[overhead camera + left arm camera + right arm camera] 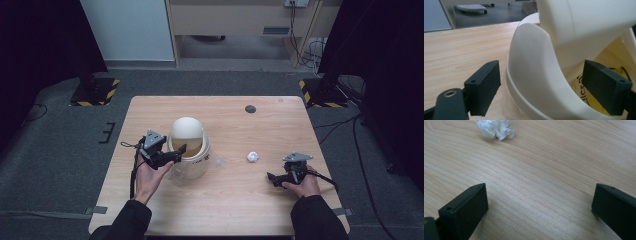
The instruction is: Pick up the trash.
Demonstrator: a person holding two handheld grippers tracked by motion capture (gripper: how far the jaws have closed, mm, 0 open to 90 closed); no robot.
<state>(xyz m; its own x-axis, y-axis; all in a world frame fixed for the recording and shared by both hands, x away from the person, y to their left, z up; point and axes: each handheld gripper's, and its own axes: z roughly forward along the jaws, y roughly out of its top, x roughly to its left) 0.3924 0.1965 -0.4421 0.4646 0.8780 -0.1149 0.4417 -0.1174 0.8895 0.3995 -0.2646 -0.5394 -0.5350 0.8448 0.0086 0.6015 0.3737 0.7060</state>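
Observation:
A white bin (194,169) with a domed swing lid (186,131) stands on the wooden table (235,200), left of centre. My left gripper (177,153) is at the bin's left rim, open. In the left gripper view the bin wall (531,75) sits between the jaws, one outside and one inside, under the tilted lid (586,22). A crumpled white wad (252,156) lies to the right of the bin. My right gripper (271,177) rests low near the table's right front, open and holding nothing (539,207), with the wad (494,128) ahead of it.
A small dark round disc (250,109) lies near the table's far edge. A faint clear scrap (218,161) lies beside the bin. Stand bases with yellow-black stripes (94,92) sit on the floor beyond the far corners.

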